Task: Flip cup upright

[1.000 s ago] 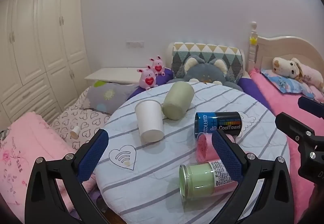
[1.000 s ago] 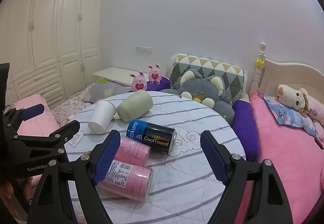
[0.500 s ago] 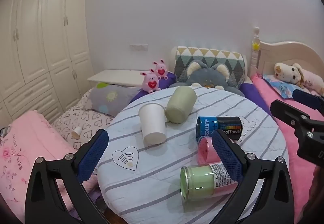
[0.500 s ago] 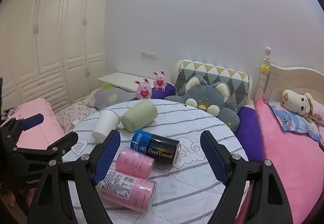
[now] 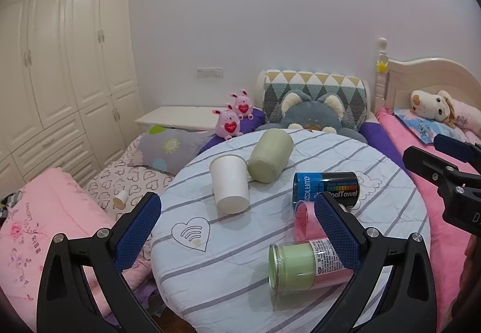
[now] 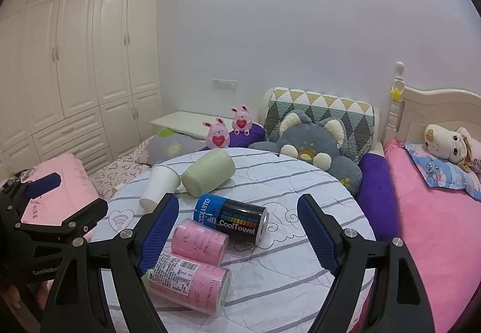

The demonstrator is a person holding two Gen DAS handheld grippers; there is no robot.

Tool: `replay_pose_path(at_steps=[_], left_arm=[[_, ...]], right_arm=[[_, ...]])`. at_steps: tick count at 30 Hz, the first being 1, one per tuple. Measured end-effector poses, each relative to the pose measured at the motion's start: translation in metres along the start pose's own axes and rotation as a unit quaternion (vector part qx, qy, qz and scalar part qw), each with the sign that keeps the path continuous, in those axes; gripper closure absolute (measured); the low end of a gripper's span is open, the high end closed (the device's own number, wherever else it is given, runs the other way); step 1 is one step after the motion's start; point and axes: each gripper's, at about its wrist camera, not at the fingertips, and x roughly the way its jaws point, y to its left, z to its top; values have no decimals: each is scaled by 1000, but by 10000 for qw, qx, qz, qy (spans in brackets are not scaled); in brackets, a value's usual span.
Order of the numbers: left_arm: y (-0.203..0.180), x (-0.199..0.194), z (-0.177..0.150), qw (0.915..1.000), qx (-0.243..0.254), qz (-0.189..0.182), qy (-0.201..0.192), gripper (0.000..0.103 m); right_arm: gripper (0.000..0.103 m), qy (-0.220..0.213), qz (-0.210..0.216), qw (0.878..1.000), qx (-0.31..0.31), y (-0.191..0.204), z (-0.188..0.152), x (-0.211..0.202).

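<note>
Both cameras are being raised and tilted up compared with a second ago: more wall and wardrobe is being shown, and the round table covered in a pale blue striped cloth (image 5: 240, 266) is sitting lower in both views. No object on the table is being shifted between frames; only the viewpoint is being changed.

The white paper cup (image 5: 230, 184) (image 6: 159, 187) is lying on its side on the cloth, its closed base facing the left wrist camera. Landmark for placement: this cup.
- The sage green cylindrical cup (image 5: 270, 156) (image 6: 209, 172) is lying tipped over, touching the white cup on its right side.
- The blue-and-black "CoolTowel" can (image 5: 326, 187) (image 6: 231, 220) is lying well to the right of it.
- The pink rolled canister (image 6: 200, 241) and the green-lidded clear jar with a pink label (image 5: 297, 265) are lying right of it and nearer the cameras.

The left gripper (image 5: 237, 232) is being held with its jaws spread wide, nothing between them, near the table edge short of the white cup. The right gripper (image 6: 237, 235) is likewise being held spread and empty, above the can and canister.

Judgement: no grasp is being made yet, so the flip is not started. Which cup is being targeted cannot be told, though the left gripper is being lined up closest to the white one.
</note>
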Motion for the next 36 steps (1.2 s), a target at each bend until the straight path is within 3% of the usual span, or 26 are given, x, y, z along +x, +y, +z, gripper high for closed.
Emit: replay_pose_path(at_steps=[36], left_arm=[[-3,1,8,10000,39,-44,0,0]], right_arm=[[20,94,18,9995,-295,12,4,10]])
